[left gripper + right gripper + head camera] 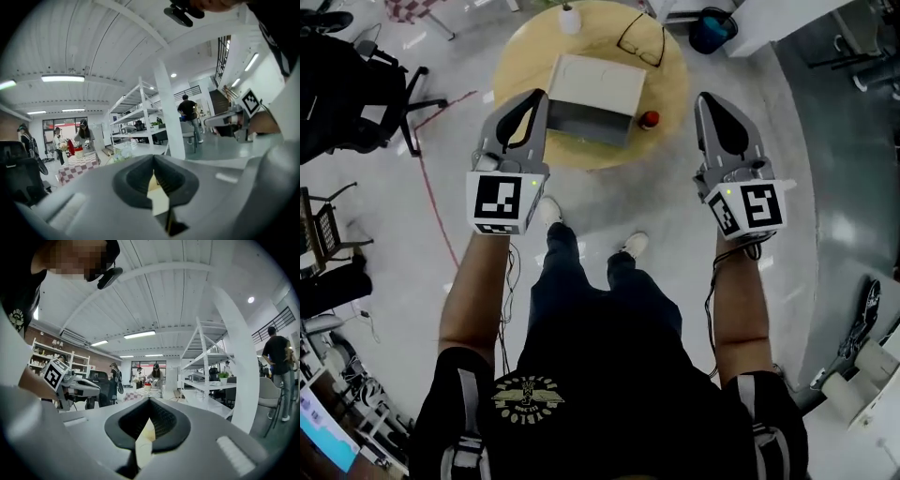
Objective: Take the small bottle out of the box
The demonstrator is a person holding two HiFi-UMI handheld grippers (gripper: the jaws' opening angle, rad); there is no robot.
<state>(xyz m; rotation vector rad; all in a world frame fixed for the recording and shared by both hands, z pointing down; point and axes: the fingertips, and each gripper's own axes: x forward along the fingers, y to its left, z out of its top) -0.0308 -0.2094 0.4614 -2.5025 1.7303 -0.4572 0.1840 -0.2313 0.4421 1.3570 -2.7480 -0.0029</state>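
The left gripper (540,94), jaws pressed together on nothing, is held level short of the round bench (520,56), and is the nearer to the box (598,94), which lies crosswise ahead between both hands. The small bottle is not visible and is presumably inside that box. The right gripper (704,97), likewise closed and empty, stands farther off, with a small red object (649,119) touching the box's right end and open room above.
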